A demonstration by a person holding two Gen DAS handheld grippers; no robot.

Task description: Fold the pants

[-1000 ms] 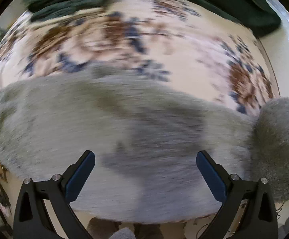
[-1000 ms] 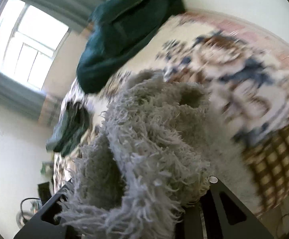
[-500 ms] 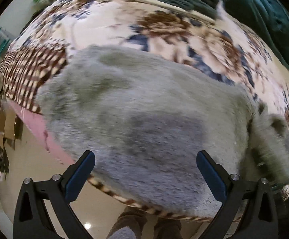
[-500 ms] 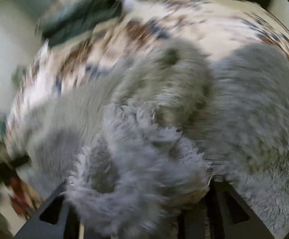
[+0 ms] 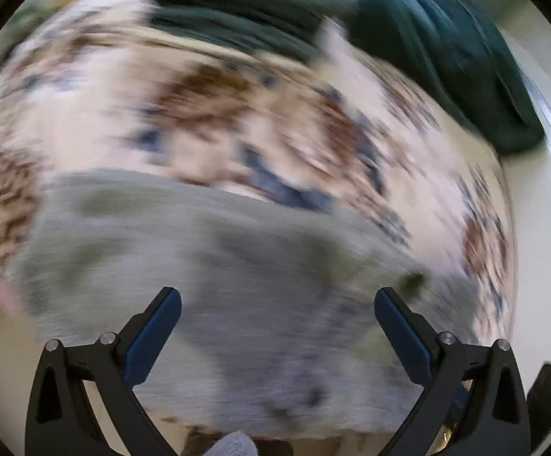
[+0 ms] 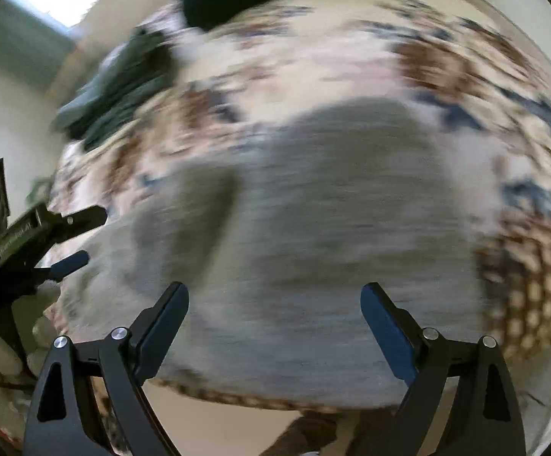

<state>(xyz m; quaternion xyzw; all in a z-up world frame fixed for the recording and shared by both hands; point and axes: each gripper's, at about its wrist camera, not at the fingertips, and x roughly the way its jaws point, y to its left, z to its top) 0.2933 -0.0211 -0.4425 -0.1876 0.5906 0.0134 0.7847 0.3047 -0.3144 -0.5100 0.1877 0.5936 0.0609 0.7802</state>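
The grey fluffy pants (image 5: 237,285) lie flat in a folded block on the floral bedspread (image 5: 237,114), near its front edge; both views are motion-blurred. My left gripper (image 5: 277,304) is open and empty above the pants' near edge. My right gripper (image 6: 274,298) is open and empty, also above the pants (image 6: 332,209). The left gripper also shows at the left edge of the right wrist view (image 6: 78,237), open, beside the pants' left end.
Dark green garments lie at the far side of the bed (image 5: 446,49) (image 5: 237,11), also seen in the right wrist view (image 6: 123,76). The bed's checked border (image 6: 534,285) drops off at the front and right. A white wall (image 5: 541,190) stands to the right.
My right gripper has let go of the bunched grey pants and opened. The pants now lie flat. Both grippers have pulled back, and the views swing fast.
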